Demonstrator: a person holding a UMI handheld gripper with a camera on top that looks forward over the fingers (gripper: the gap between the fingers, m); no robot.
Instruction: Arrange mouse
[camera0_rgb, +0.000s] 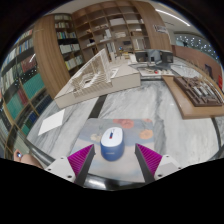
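One rounded glossy mouse (110, 145) between open gripper (110, 159) fingers, patterned mat (75, 135)

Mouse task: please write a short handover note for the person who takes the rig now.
Gripper: open, nothing held.
Mouse: white and blue, it lies on the mouse pad on the table, between the fingertips with a gap at each side.
Done: the gripper is lined up on the mouse.
Left: probably to close on it, then place it as required.

Claw (112, 160) open, fingers spread
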